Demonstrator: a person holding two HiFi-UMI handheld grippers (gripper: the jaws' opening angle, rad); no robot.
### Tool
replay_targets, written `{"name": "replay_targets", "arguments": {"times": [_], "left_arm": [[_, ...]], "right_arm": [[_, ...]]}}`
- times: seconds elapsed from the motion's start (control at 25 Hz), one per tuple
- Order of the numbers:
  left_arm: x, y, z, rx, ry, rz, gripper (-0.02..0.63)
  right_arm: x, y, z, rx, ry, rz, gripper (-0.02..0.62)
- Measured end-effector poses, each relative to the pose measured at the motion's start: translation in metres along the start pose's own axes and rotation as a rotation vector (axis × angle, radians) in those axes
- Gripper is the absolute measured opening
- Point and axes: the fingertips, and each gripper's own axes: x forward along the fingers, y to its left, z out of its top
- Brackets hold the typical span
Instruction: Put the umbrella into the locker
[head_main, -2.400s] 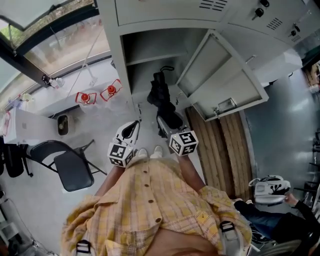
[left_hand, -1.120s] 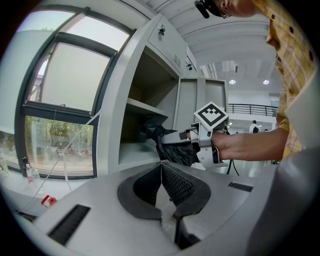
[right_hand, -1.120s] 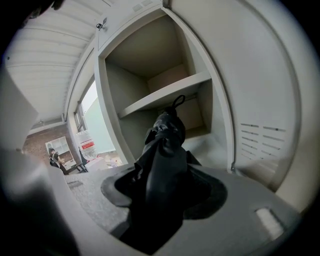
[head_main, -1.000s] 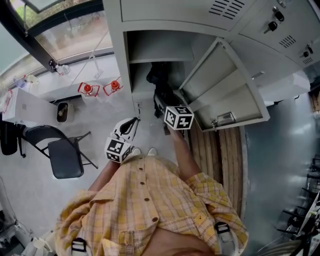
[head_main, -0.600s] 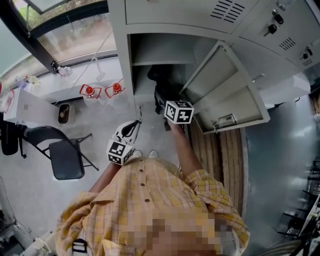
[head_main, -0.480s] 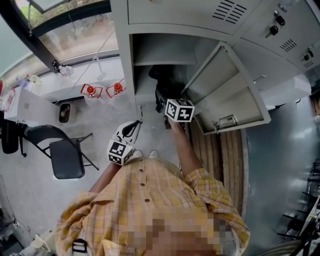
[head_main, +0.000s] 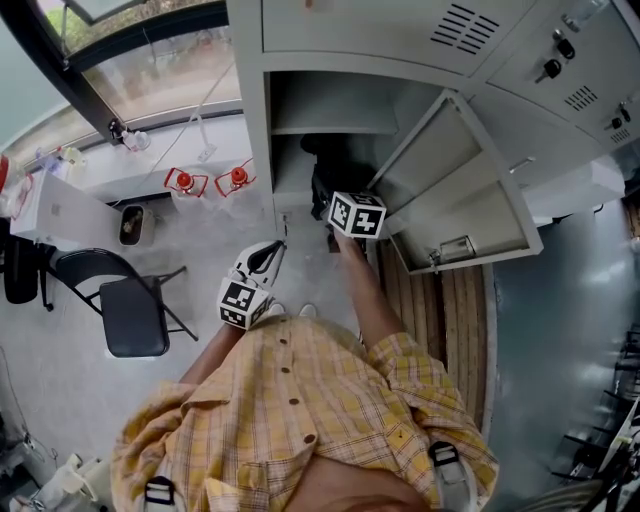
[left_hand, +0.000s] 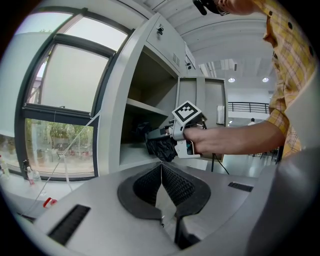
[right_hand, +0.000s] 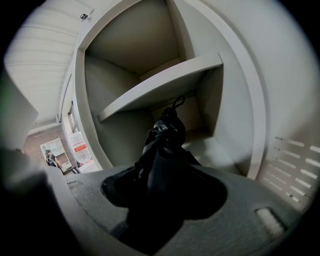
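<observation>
A folded black umbrella (right_hand: 162, 150) sticks out from my right gripper (right_hand: 160, 200), whose jaws are shut on it. Its tip with a wrist loop reaches into the open grey locker (right_hand: 150, 85), below the inner shelf (right_hand: 165, 82). In the head view the right gripper (head_main: 340, 200) is at the locker mouth, the umbrella (head_main: 325, 165) dark inside the lower compartment. From the left gripper view I see the umbrella (left_hand: 160, 145) held at the locker opening. My left gripper (left_hand: 161, 172) is shut with nothing in it; it hangs low by the person's left side (head_main: 262, 262).
The locker door (head_main: 455, 190) stands open to the right of the compartment. A black folding chair (head_main: 125, 310) stands on the floor at the left. Two red-topped objects (head_main: 210, 182) sit by the window wall. Wooden planks (head_main: 430, 310) lie on the floor at right.
My right gripper has carried the umbrella farther forward into the lower locker compartment. The left gripper stays where it was.
</observation>
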Motion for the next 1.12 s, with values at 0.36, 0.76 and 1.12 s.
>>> {"name": "replay_targets", "arguments": {"times": [0.36, 0.76, 1.12], "left_arm": [[0.006, -0.002, 0.005, 0.005, -0.012, -0.003, 0.006], [0.006, -0.003, 0.006, -0.011, -0.013, -0.005, 0.006], [0.006, -0.006, -0.006, 0.003, 0.011, -0.031, 0.006]], "right_arm": [[0.013, -0.011, 0.004, -0.008, 0.007, -0.011, 0.232], [0.029, -0.02, 0.005, 0.001, 0.027, -0.038, 0.232], [0.05, -0.023, 0.011, 0.018, 0.028, -0.057, 0.233]]}}
